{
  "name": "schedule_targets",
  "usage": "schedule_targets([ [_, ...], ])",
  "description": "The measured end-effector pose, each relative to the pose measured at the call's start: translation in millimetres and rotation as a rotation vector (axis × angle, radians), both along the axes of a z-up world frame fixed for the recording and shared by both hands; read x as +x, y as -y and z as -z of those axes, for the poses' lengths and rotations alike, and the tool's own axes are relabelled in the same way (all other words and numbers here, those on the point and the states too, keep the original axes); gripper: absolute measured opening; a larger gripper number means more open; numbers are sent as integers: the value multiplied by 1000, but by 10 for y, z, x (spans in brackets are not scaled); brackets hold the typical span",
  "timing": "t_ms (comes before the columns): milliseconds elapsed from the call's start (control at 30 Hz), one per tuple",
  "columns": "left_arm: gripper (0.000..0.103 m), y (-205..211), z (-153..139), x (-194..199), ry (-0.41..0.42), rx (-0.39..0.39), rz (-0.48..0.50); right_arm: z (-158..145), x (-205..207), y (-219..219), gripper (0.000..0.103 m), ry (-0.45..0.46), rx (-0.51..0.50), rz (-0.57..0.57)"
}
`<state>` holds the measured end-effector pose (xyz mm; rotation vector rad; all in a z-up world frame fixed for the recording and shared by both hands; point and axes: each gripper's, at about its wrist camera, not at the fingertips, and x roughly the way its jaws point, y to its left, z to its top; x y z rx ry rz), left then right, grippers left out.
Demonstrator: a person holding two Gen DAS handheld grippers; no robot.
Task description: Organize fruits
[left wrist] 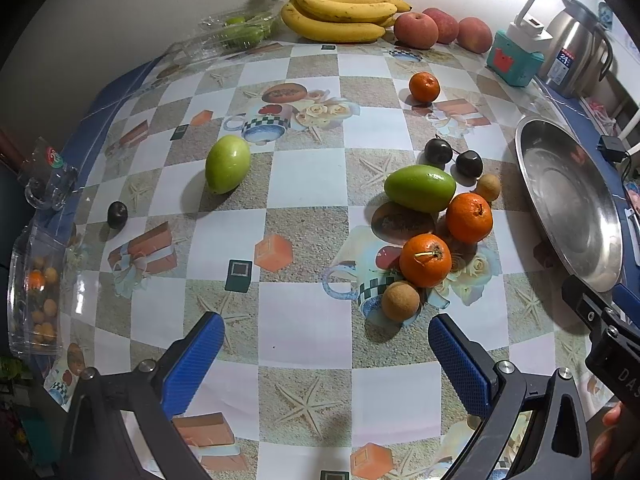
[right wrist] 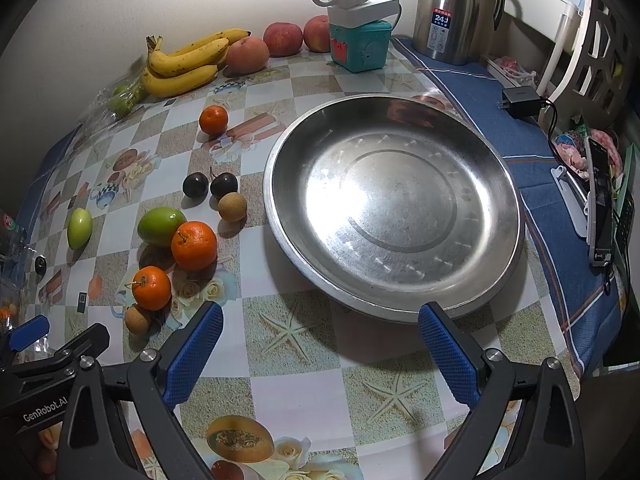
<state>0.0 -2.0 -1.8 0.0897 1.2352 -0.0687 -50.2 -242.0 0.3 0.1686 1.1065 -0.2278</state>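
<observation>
Left claw (left wrist: 320, 360) released, empty, over the checkered oilcloth table (left wrist: 304, 320); nearest round orange tangerine (left wrist: 425, 260) lies ahead-right. Right claw (right wrist: 320, 354) also released, facing empty steel basin (right wrist: 516, 216).

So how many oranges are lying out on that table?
3. One sits alone toward the bananas; two cluster beside the steel dish. A clear box may hide more.

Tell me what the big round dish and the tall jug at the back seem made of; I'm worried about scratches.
The big round silver dish looks like polished steel: mirror glare, fine scuffs. The tall silver jug looks like brushed steel: soft sheen, dark handle, probably plastic.
</observation>
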Motion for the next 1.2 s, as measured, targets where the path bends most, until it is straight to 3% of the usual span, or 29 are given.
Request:
schedule_targets([
  [567, 103, -15, 5, -2, -2, -4, -4, -2, -2, -1, 98, -1, -1, 0],
  [733, 103, 24, -3, -4, 28, 2, -15, 12, 1, -7, 98, -6, -4, -5],
  [833, 103, 8, -18, -14, 100, -13, -7, 13, 3, -9, 98, -6, -4, -5],
  [900, 103, 17, -22, -17, 107, -12, -5, 12, 3, -11, 98, -6, -4, -4],
  [1200, 103, -16, -11, -6, 73, -13, -18, 18, -2, -11, 98, -7, -6, -7],
])
